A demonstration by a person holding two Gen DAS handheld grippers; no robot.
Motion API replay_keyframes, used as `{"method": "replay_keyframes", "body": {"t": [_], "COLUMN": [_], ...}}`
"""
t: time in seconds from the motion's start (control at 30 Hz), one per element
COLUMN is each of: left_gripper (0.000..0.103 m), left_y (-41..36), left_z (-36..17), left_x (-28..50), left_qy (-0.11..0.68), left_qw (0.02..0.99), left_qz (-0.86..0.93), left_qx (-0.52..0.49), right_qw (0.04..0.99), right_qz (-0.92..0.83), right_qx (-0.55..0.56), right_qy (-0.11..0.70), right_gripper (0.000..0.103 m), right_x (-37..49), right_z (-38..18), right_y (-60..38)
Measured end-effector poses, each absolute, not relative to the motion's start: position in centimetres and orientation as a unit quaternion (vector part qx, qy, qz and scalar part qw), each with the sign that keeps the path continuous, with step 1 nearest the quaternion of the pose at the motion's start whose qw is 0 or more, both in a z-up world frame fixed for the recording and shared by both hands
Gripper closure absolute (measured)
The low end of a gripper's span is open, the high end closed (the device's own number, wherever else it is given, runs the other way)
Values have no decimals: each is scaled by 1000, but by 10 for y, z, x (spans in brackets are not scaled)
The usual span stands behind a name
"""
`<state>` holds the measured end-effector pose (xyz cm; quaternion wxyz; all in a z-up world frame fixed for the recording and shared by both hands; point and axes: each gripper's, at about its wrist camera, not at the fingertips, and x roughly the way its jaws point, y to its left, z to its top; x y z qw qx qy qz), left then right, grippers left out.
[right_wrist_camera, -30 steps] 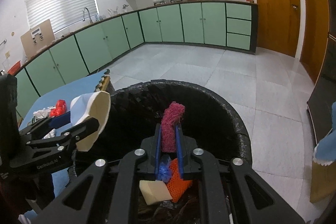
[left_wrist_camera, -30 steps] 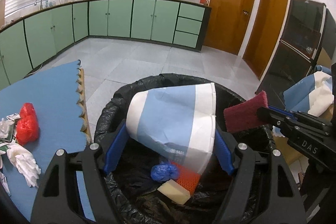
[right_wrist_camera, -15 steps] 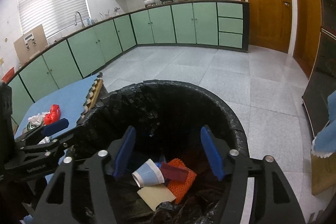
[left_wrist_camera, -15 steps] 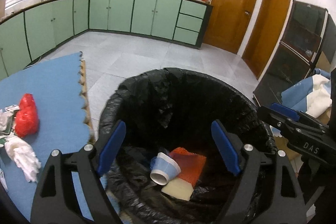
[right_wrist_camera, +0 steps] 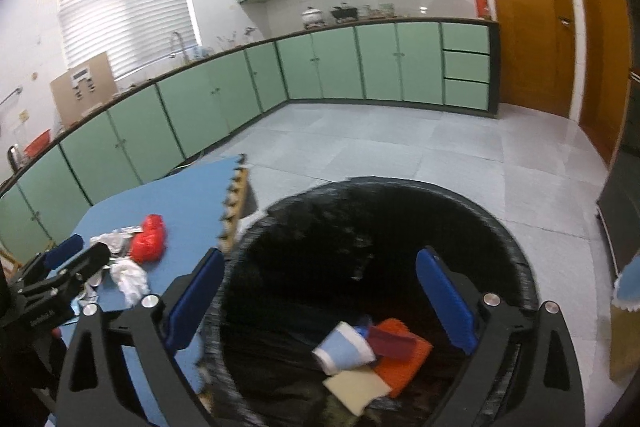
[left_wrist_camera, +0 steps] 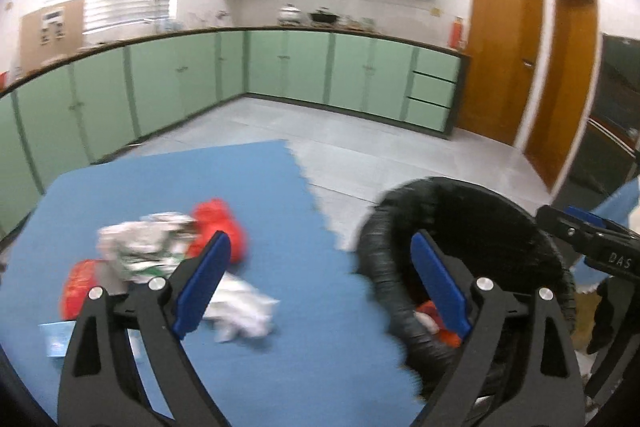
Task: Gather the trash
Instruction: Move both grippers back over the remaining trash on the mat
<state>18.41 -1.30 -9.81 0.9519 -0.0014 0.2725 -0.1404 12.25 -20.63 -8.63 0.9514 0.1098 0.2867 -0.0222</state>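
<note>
Trash bin (right_wrist_camera: 516,259) sits right under my right claw (right_wrist_camera: 324,303), jaws just swung wide apart with nothing between them; blue-and-white paper cup (right_wrist_camera: 344,349), maroon pad (right_wrist_camera: 386,341), orange cloth (right_wrist_camera: 404,359) and beige sponge (right_wrist_camera: 356,387) lie inside. My left claw (left_wrist_camera: 320,287) has also been opening, empty, over the blue mat (left_wrist_camera: 304,211), with the red bag (left_wrist_camera: 218,227) and crumpled wrappers (left_wrist_camera: 140,247) at about ten o'clock.
</note>
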Motion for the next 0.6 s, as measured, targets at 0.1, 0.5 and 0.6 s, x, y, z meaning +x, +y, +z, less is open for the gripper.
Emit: {"method": "replay_keyframes", "body": {"t": [0.1,0.5,0.6], "left_gripper": [14,14,14], "left_y": [20,129,149], "left_z": [-94,-112,-118], "left_x": [179,156,155], "left_qy": [268,287,293], "left_qw": [958,958,955], "left_qz": [-105,13,38], "left_qx": [1,13,10], "right_qw": [954,949,946], "right_qz": [3,109,127], "right_qx": [99,61,42], "right_qy": [283,291,294], "right_gripper": [8,8,9], "right_x": [130,158,166], "right_z": [-85,-104,-110], "right_y": [-178,-59,-33]}}
